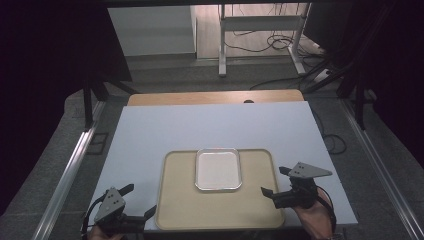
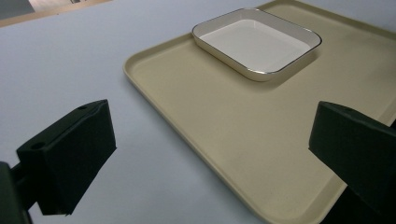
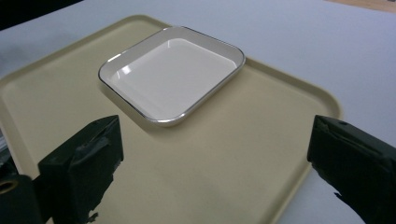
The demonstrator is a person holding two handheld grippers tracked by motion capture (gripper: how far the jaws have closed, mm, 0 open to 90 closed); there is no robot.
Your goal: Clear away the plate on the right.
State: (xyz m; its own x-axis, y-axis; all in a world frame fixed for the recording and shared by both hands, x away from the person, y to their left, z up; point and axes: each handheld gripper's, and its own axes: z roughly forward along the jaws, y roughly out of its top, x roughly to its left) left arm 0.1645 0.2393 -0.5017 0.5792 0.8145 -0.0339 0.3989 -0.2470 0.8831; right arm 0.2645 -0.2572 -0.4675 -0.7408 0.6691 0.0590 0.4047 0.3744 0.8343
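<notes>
A beige tray [image 1: 180, 210] lies on the white table near its front edge. On the tray's far middle sits an empty white rectangular dish [image 1: 218, 169] with a thin metallic rim. My left gripper [image 1: 138, 201] hovers at the tray's front left corner, jaws wide apart, nothing between them. In the left gripper view the tray [image 2: 224, 121] and the dish [image 2: 257, 44] lie ahead between the jaws. My right gripper [image 1: 274, 181] is held by a hand at the tray's right edge, open and empty. The right gripper view has the dish [image 3: 173, 74] on the tray [image 3: 219, 158] just ahead.
The white table top [image 1: 210, 125] stretches bare beyond the tray, with a wooden board [image 1: 215, 97] at its far edge. Metal rails [image 1: 70, 170] run along both sides. A desk frame [image 1: 260, 35] and cables stand on the floor behind.
</notes>
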